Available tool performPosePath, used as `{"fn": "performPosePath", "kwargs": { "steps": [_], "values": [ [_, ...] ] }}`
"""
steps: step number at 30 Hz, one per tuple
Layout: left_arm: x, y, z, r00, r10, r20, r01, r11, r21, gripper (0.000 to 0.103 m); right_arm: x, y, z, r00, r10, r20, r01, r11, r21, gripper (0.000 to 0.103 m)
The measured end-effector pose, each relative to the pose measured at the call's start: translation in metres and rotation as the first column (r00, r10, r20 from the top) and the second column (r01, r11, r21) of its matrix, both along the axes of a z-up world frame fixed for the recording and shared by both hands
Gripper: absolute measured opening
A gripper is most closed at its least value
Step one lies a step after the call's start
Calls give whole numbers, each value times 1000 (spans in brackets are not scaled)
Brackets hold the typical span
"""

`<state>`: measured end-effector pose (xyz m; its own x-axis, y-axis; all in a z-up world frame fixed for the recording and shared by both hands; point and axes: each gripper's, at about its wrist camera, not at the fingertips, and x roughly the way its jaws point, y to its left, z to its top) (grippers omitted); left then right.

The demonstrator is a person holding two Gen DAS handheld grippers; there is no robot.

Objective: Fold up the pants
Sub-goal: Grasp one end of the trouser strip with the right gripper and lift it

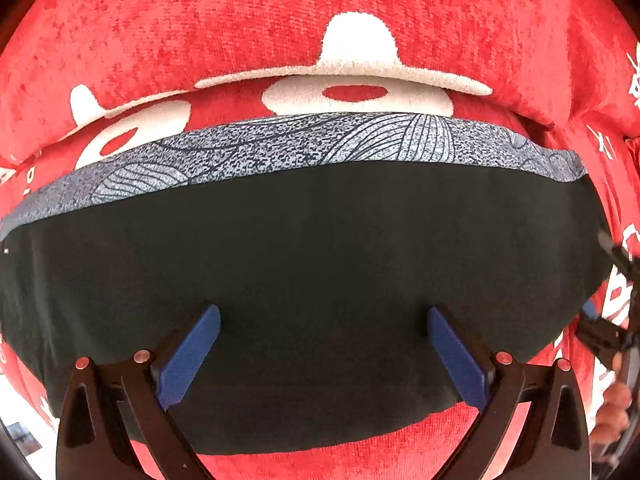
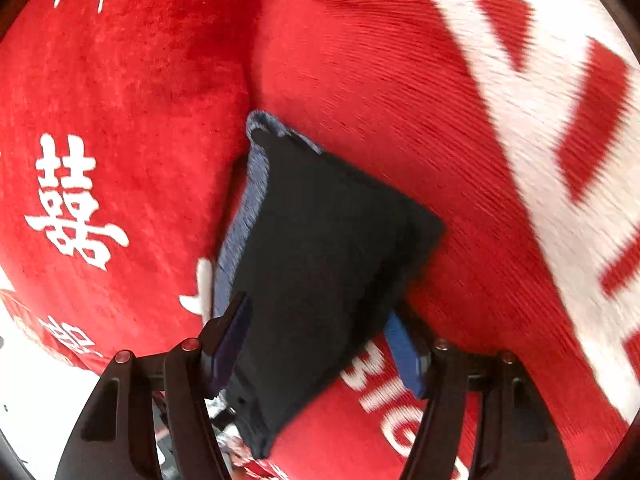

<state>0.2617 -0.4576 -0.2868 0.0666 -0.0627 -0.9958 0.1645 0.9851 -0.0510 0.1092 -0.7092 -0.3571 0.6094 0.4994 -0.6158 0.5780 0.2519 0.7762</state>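
The folded pants [image 1: 304, 280], black with a grey patterned band along the far edge, lie flat on the red cover [image 1: 200, 20] printed with white characters. In the left wrist view their long axis runs side to side. The left gripper [image 1: 324, 320] hangs above them, jaws wide, nothing between. The right gripper [image 2: 320, 320] straddles one end of the pants, jaws spread; whether its pads press the cloth cannot be told.

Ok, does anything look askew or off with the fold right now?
Slightly. In the left wrist view the folded black pants lie flat on the red blanket, but the grey patterned layer sticks out along the far edge, so the edges don't line up. No damage visible.
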Motion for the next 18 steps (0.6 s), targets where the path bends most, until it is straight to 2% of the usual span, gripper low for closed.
{"fn": "performPosePath", "kwargs": {
  "steps": [1, 3, 4, 5, 8, 10, 11, 12, 14, 15, 18],
  "values": [
    [-2, -2, 1, 1000, -5, 1, 5, 1000, -1, 93, 4, 1, -1, 1000, -6, 7, 6, 1000, 10, 67],
    [4, -6, 17, 1000, -25, 18, 25, 1000, -9, 54, 14, 3, -1, 1000, 1, -6, -1, 1000, 29, 13],
    [6, -7, 23, 999, -33, 23, 33, 999, -17, 47, 16, 5, 1, 1000, 8, -7, -7, 1000, 25, 13],
    [8, -8, 30, 999, -37, 38, 38, 999, -19, 45, 18, 6, 10, 1000, 15, 3, -15, 1000, 5, 13],
    [19, -22, 46, 988, -45, 145, 47, 999, -7, 45, 29, 17, 41, 995, 82, 61, -77, 994, -74, 13],
    [25, -31, 36, 989, -42, 144, 44, 999, -11, 45, 32, 25, 60, 988, 129, 88, -118, 985, -125, 13],
    [26, -40, 21, 992, -53, 115, 56, 998, -24, 45, 33, 27, 66, 985, 146, 96, -132, 981, -144, 13],
    [23, -49, 8, 993, -74, 97, 74, 997, 1, 45, 35, 31, 73, 981, 166, 105, -147, 975, -167, 13],
    [11, -63, 9, 971, -125, 203, 112, 991, 75, 45, 41, 37, 82, 975, 191, 112, -166, 966, -200, 13],
    [10, -66, 11, 967, -142, 213, 125, 988, 89, 45, 43, 40, 88, 970, 216, 114, -187, 957, -224, 13],
    [20, -55, 13, 979, -108, 174, 106, 994, 23, 45, 53, 55, 107, 951, 283, 122, -236, 923, -304, 13]
  ]
}}
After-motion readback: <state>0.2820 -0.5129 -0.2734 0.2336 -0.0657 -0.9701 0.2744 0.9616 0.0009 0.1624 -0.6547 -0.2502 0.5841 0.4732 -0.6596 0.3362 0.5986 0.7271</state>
